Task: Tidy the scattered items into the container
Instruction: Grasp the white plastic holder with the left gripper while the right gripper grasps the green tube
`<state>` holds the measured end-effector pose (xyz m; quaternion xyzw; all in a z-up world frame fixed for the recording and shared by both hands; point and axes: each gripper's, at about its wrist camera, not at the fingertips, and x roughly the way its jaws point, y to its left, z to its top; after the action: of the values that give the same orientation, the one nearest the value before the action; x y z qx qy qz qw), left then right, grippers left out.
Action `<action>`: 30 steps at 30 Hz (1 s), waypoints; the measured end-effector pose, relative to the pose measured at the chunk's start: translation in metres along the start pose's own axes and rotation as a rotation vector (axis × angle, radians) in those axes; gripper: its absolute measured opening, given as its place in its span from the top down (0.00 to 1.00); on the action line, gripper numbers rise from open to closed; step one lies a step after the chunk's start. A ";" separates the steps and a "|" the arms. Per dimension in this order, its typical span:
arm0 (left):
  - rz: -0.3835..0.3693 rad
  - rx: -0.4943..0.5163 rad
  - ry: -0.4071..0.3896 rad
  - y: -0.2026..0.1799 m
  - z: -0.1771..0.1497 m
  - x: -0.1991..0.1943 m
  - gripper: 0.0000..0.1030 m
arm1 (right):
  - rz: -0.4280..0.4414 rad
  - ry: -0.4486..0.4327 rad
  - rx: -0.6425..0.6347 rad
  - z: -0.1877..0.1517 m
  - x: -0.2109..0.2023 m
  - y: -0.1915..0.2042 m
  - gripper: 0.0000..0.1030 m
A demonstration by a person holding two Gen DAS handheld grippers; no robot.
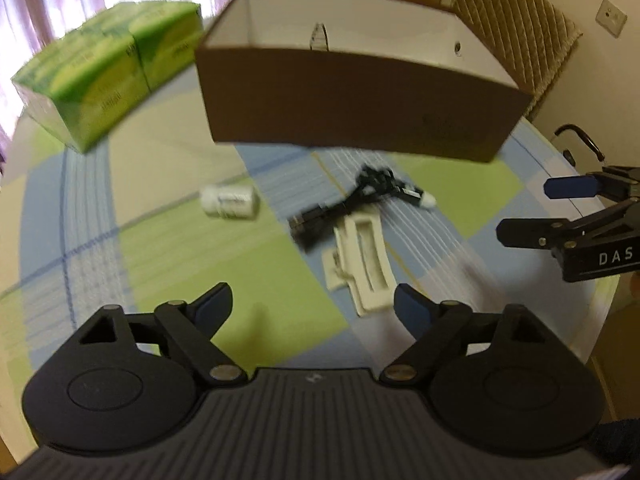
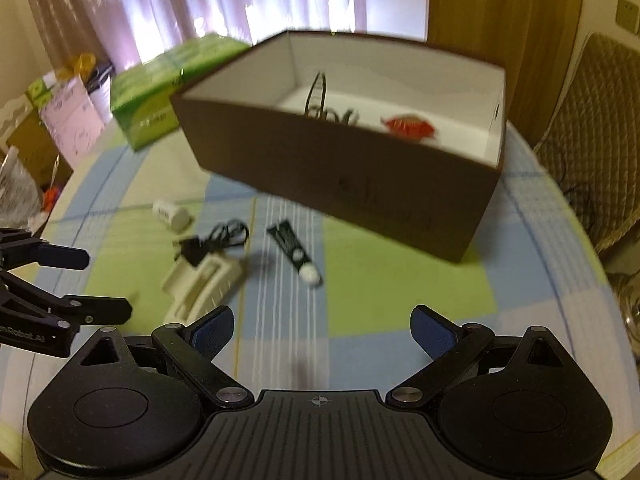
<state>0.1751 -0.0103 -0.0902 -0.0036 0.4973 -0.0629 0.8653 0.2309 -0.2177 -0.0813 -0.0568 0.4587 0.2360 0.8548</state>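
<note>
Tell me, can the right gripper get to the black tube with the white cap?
Probably yes. The right gripper is open and the black tube lies apart on the tablecloth, nothing between.

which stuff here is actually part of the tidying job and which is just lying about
For the job:
brown box
white bottle
black cable
cream plastic holder
dark tube

Just there:
green cartons
quilted chair
bags by the curtain
</note>
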 end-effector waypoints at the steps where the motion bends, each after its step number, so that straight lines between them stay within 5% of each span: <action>1: -0.006 -0.004 0.008 -0.002 -0.001 0.004 0.20 | 0.004 0.012 0.001 -0.002 0.003 -0.002 0.03; 20: 0.011 0.005 0.014 -0.030 0.014 0.053 0.32 | 0.073 0.095 -0.034 0.003 0.034 -0.040 0.03; 28: 0.043 0.041 0.026 -0.038 0.024 0.076 0.46 | 0.085 0.110 -0.056 0.008 0.040 -0.049 0.03; 30: 0.047 0.053 0.032 -0.039 0.025 0.079 0.63 | 0.090 0.114 -0.061 0.009 0.042 -0.050 0.03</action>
<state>0.2318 -0.0595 -0.1434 0.0321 0.5091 -0.0557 0.8583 0.2797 -0.2439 -0.1160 -0.0755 0.5016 0.2842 0.8136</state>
